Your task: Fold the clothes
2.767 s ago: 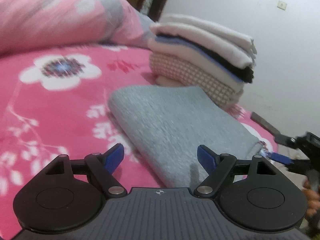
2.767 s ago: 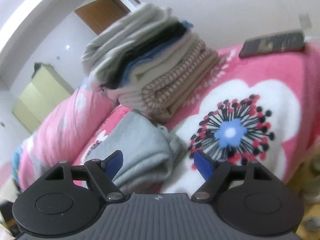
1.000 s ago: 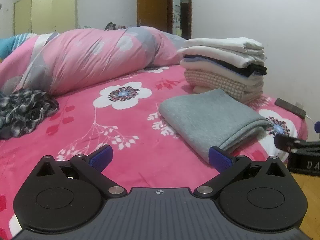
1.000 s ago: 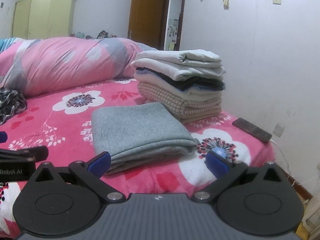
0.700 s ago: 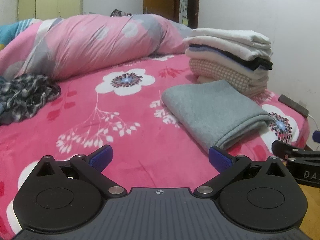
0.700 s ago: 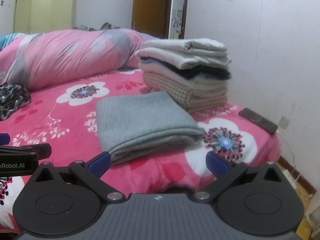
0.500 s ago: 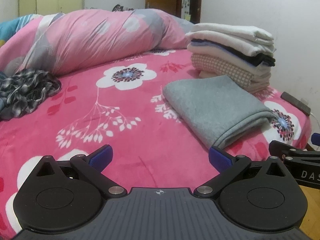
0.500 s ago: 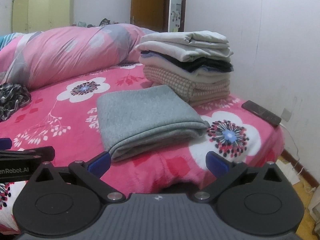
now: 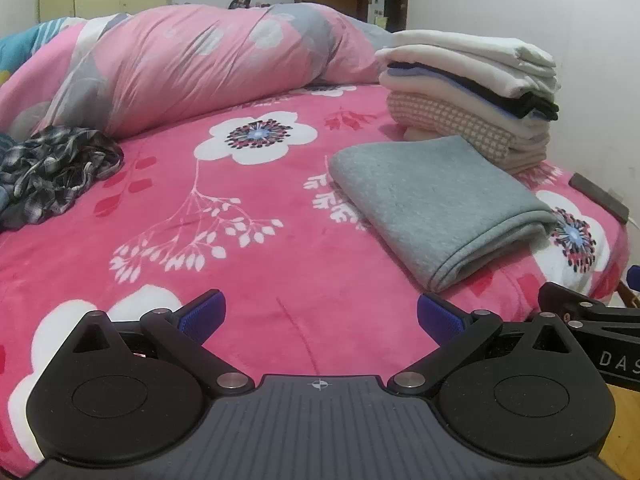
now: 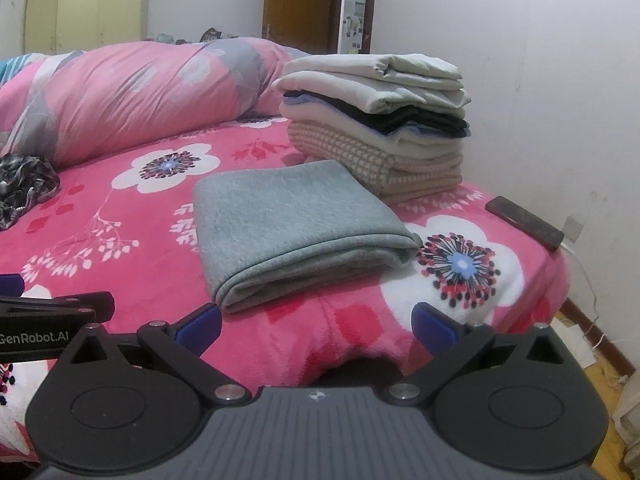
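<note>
A folded grey garment [image 9: 434,204] lies on the pink flowered bed [image 9: 240,240], near its right front corner; it also shows in the right wrist view [image 10: 296,224]. Behind it stands a stack of folded clothes [image 9: 472,96], also in the right wrist view [image 10: 380,120]. A crumpled dark plaid garment [image 9: 52,168] lies at the far left; its edge shows in the right wrist view [image 10: 24,184]. My left gripper [image 9: 318,314] is open and empty, held back at the bed's front edge. My right gripper [image 10: 316,326] is open and empty, just short of the grey garment.
A rolled pink quilt [image 9: 192,64] lies across the back of the bed. A dark phone [image 10: 524,222] with a white cable lies at the bed's right edge by the wall. Wardrobe and wooden door stand at the back. Wooden floor lies to the right.
Both grippers have drawn back from the grey garment and the stack, open and empty throughout. The view has widened over the whole bed. The garments have not moved.
</note>
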A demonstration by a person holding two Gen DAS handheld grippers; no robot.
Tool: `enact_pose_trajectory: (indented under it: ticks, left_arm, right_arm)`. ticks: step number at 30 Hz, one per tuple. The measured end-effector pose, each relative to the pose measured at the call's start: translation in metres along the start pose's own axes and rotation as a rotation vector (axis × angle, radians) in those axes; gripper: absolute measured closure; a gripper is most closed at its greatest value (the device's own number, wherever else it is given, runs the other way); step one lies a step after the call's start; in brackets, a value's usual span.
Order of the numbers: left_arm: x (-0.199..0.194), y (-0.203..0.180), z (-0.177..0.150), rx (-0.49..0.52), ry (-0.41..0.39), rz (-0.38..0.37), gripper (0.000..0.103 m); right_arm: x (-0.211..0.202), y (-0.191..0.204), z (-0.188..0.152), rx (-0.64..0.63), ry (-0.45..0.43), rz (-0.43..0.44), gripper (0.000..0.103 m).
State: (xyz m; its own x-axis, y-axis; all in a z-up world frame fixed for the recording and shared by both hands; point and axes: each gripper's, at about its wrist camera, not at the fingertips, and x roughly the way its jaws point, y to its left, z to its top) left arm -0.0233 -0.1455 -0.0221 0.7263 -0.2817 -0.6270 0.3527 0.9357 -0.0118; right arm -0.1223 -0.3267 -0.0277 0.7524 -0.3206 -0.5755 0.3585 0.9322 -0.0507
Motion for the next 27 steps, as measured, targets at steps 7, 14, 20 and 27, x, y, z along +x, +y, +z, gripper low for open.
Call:
enact_pose_trajectory:
  ticks: [7,14,20,27]
  left_arm:
    - [-0.0004,-0.0047,-0.0011,0.004,0.001,-0.004,0.0]
    - [0.0002,-0.0072,-0.0017,0.006,0.004,-0.004,0.0]
    - [-0.0007,-0.0065,-0.0027,0.008,0.005,-0.007,0.0]
    - [-0.0002,-0.0085,-0.003,0.009,0.009,-0.009,0.0]
  right_arm:
    - [0.0003,-0.0037,-0.0014,0.008,0.006,-0.008,0.0]
    - [0.0007,-0.0059,-0.0019,0.008,0.007,-0.01,0.0]
    - [-0.0001,-0.0069,-0.0027,0.007,0.006,-0.012,0.0]
    - [-0.0002,-0.0088,-0.0033,0.011,0.009,-0.013,0.0]
